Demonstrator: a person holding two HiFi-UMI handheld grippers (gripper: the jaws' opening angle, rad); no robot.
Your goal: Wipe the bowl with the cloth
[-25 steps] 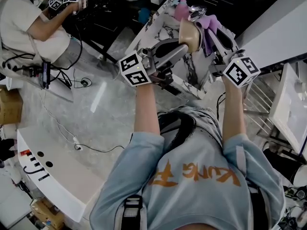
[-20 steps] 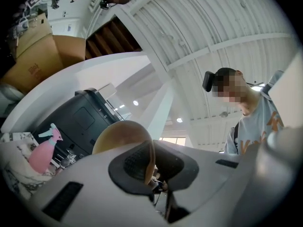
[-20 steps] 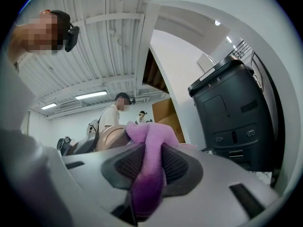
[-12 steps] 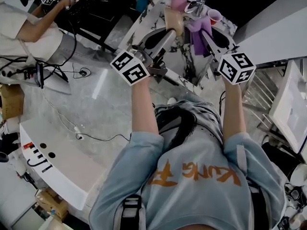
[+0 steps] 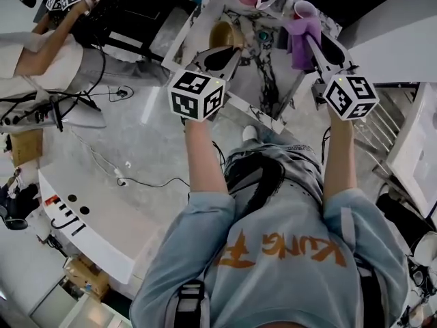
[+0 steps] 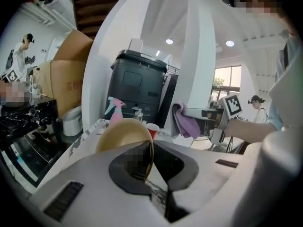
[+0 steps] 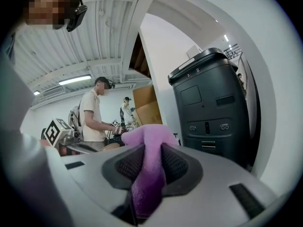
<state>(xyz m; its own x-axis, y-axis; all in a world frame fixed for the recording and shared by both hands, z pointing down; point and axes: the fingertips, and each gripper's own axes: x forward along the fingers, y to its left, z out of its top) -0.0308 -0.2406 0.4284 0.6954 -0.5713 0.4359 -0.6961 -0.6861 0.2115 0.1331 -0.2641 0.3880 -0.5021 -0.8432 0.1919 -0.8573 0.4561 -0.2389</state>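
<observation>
Trainee: Bowl — where is it now?

Lead: In the left gripper (image 6: 150, 167). Its jaws are clamped on the tan bowl's (image 6: 120, 135) rim, so the bowl stands on edge just ahead of that gripper, above the marble worktop (image 5: 272, 75).

Trainee: And the cloth?

Lead: The right gripper (image 7: 147, 174) is pinched tight on the purple cloth (image 7: 151, 141), and a fold bulges out ahead of its jaws. The cloth hangs off to the left gripper's right, apart from the bowl.

Trainee: So no wiping yet?

Lead: I'd judge this the bringing-together step — both things held, no contact. Next the right gripper should carry the cloth across into the bowl's hollow and rub, while the left keeps the rim steady. A pink spray bottle (image 6: 115, 111) and a red cup (image 6: 152, 130) stand beyond the bowl, so keep the sweep short.
</observation>
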